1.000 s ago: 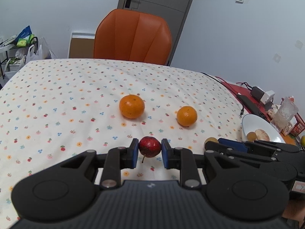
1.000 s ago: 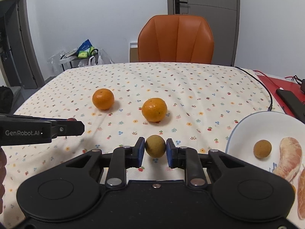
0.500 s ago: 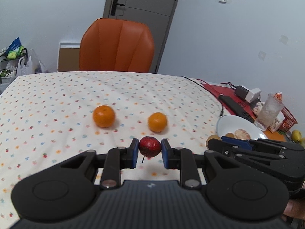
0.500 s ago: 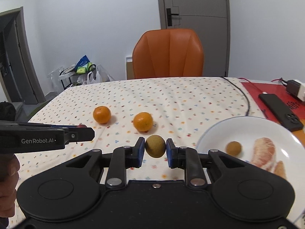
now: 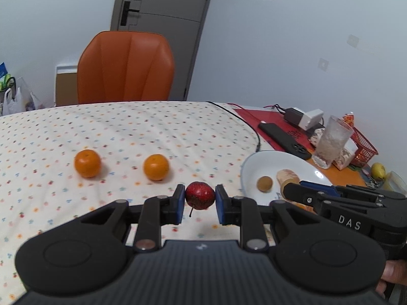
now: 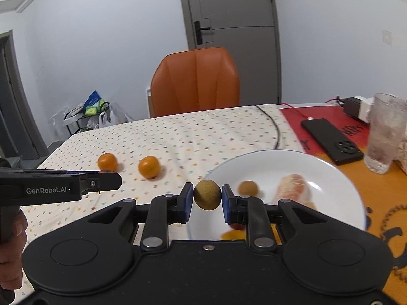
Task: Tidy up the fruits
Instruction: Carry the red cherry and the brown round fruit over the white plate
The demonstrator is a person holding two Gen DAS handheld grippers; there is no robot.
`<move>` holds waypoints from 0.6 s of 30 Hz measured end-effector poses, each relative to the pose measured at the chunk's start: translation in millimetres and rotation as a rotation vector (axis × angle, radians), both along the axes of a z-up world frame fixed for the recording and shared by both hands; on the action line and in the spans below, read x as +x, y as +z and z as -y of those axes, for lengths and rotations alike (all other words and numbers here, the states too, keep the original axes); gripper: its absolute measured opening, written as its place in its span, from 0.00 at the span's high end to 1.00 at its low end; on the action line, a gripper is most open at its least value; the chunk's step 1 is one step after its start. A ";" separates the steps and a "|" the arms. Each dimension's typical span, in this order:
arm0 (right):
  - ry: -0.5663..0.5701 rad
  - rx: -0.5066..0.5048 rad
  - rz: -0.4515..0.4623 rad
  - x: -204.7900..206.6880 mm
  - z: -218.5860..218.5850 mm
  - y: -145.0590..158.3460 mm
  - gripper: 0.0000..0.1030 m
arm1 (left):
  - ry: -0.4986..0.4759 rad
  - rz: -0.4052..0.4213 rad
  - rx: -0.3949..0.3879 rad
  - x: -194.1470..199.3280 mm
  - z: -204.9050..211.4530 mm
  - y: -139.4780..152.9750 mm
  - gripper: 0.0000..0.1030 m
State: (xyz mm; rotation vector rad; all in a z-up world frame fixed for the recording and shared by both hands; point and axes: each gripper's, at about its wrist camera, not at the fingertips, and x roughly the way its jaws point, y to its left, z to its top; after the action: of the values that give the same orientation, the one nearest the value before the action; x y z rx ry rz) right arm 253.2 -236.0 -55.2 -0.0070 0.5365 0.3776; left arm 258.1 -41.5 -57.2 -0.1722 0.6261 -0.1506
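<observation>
Left tool clenched on a small round red fruit, right tool on a round olive-brown fruit — above the white plate's near-left rim.

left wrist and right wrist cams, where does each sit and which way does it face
Left wrist: on the left gripper, facing the table's far side; jaws shut on a red fruit; the right gripper and a fingertip show at right.
Right wrist: on the right gripper, facing the white plate; jaws shut on a brown fruit; the left gripper and a hand show at left.
Shared: two oranges, plate, orange chair.
</observation>
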 end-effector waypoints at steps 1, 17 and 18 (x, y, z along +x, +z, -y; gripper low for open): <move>-0.007 0.004 0.000 0.0 4.1 -0.2 0.78 | -0.005 0.000 0.002 0.4 3.1 0.1 0.77; -0.110 0.024 0.020 -3.6 63.4 -0.4 0.78 | -0.072 -0.001 0.012 11.4 51.1 -1.7 0.77; -0.117 0.025 0.020 -3.1 66.6 -0.7 0.78 | -0.076 -0.002 0.013 12.3 53.6 -2.3 0.77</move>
State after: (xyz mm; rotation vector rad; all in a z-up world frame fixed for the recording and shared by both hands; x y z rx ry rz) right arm 250.1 -302.7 -55.9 0.0442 0.5102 0.2700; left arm 270.4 -95.1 -59.5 -0.1364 0.6357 -0.2200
